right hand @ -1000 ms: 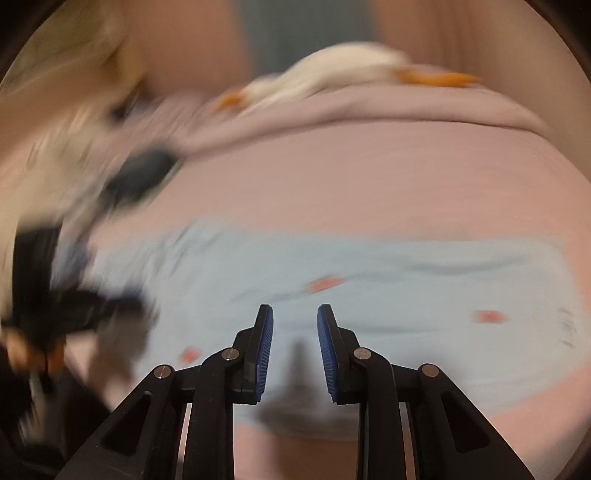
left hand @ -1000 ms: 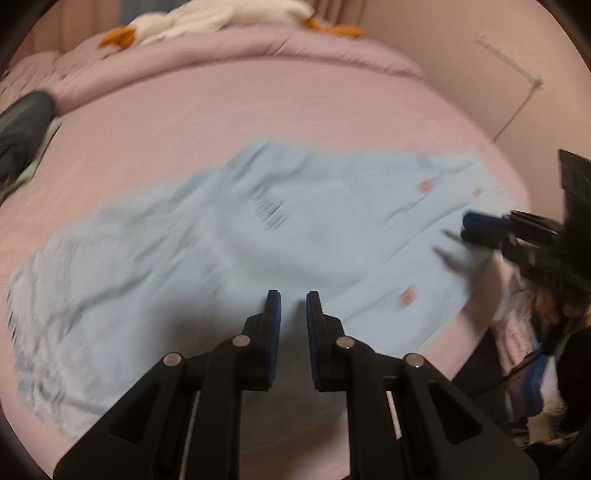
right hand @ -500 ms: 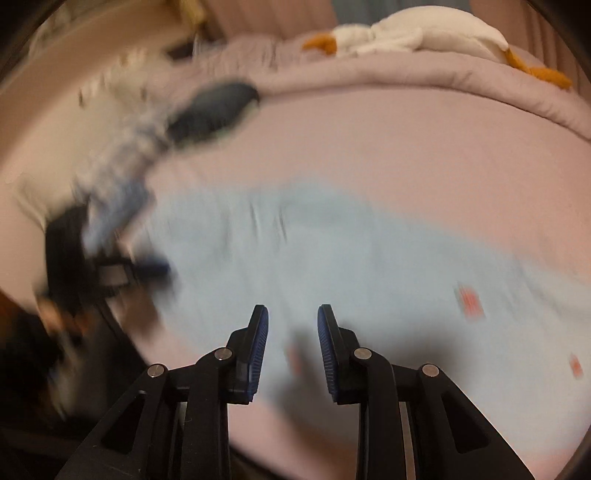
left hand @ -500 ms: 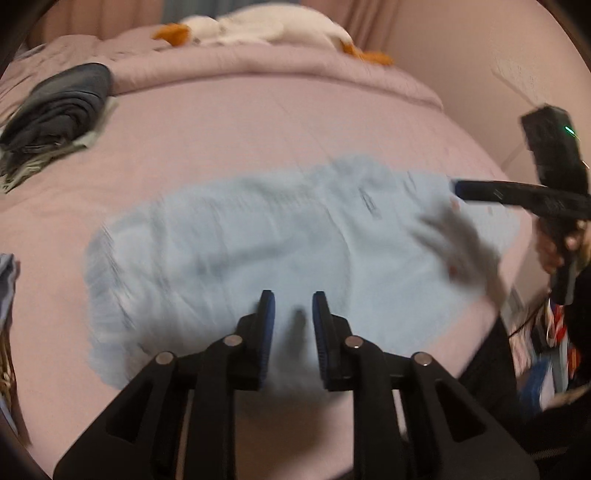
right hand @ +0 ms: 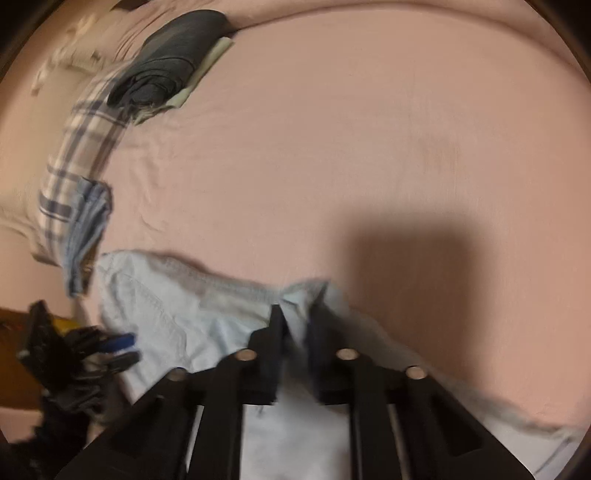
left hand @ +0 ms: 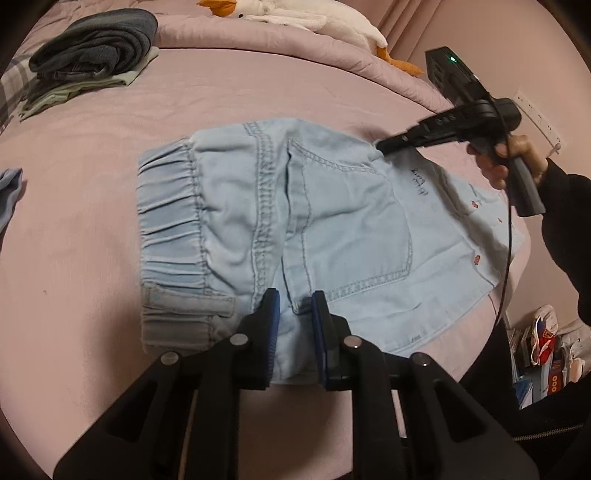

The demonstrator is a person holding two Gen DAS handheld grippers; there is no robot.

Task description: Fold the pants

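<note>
Left wrist view showed a pink bed carrying everything, with light-blue pants spread flat across its near half, the elastic waistband toward the left and the legs running off toward the near right edge. A white stuffed goose lay along the far edge, and a pile of dark folded clothes sat at the far left corner. The left gripper stood at the pants' near edge, its jaws narrow and closing, with a fold of denim between them; the pads did not clearly press it. The right gripper, held in a person's hand, reached to the pants' far edge, its tips touching the cloth. In the blurred right wrist view, the right gripper was closing on a raised bunch of the pants, which was pinched between its jaws. A plaid cloth lay at the left edge.
</note>
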